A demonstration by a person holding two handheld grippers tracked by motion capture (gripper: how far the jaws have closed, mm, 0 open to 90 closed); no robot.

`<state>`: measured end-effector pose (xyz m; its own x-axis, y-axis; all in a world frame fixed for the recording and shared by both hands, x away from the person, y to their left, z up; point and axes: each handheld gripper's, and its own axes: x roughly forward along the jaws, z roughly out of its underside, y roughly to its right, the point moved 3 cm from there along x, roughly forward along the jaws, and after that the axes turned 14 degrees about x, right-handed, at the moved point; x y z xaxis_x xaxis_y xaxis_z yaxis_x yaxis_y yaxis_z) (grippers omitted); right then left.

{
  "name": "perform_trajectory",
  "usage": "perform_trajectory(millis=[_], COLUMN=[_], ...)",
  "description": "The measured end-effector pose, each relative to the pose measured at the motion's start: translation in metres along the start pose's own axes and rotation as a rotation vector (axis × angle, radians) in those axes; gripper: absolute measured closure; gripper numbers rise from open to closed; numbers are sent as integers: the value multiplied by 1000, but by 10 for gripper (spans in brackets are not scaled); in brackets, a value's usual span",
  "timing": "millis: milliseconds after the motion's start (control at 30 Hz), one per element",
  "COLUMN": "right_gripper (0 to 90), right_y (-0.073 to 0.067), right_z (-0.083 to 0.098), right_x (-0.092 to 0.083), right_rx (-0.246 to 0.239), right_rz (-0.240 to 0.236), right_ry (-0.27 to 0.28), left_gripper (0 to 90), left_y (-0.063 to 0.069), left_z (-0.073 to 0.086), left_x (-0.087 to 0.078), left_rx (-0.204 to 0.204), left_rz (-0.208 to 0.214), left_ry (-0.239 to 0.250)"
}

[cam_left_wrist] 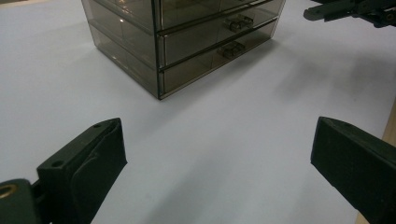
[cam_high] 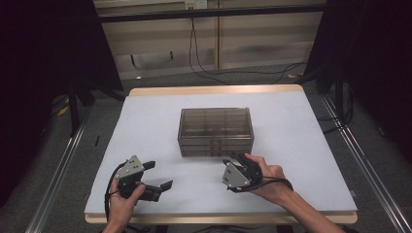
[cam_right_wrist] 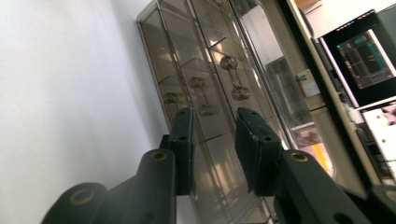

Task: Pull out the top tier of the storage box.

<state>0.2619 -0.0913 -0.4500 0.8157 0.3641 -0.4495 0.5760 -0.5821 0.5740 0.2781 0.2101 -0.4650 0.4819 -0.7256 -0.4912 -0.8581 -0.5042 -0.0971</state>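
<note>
A smoky clear plastic drawer box point(cam_high: 215, 131) stands in the middle of the white table top point(cam_high: 301, 145), its drawer fronts and small handles point(cam_left_wrist: 231, 49) facing the person. My right gripper point(cam_high: 236, 159) is rolled on its side just in front of the box's lower right drawers. Its jaws point(cam_right_wrist: 215, 116) stand a narrow gap apart, open, pointing at the handles point(cam_right_wrist: 204, 108) with nothing pressed between them. My left gripper point(cam_high: 159, 174) rests near the table's front left, jaws wide open point(cam_left_wrist: 219, 140) and empty, aimed toward the box point(cam_left_wrist: 187, 42).
The white top runs out to a wooden edge point(cam_high: 218, 90) at the back and front. Black frame rails and cables point(cam_high: 204, 68) lie on the floor beyond. Screens point(cam_right_wrist: 369, 56) stand off to one side in the right gripper view.
</note>
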Motion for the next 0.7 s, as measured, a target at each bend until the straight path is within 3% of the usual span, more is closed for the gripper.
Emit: perform_trajectory(millis=[67, 367, 467, 600, 700], right_gripper=[721, 758, 767, 772, 772], right_y=[-3, -18, -22, -28, -30], right_z=[-1, -2, -3, -5, -8], right_x=[2, 10, 15, 21, 26], right_rx=[-16, -235, -290, -344, -344], right_rz=[21, 212, 241, 273, 303], right_ry=[-7, -35, -35, -45, -60], left_gripper=[31, 31, 31, 31, 31], left_y=[-1, 0, 0, 1, 0], left_z=[0, 0, 0, -1, -1], left_x=[0, -1, 0, -1, -1], left_rx=[0, 10, 14, 9, 13], left_rz=[2, 8, 6, 5, 8], left_ry=[0, 2, -3, 2, 3])
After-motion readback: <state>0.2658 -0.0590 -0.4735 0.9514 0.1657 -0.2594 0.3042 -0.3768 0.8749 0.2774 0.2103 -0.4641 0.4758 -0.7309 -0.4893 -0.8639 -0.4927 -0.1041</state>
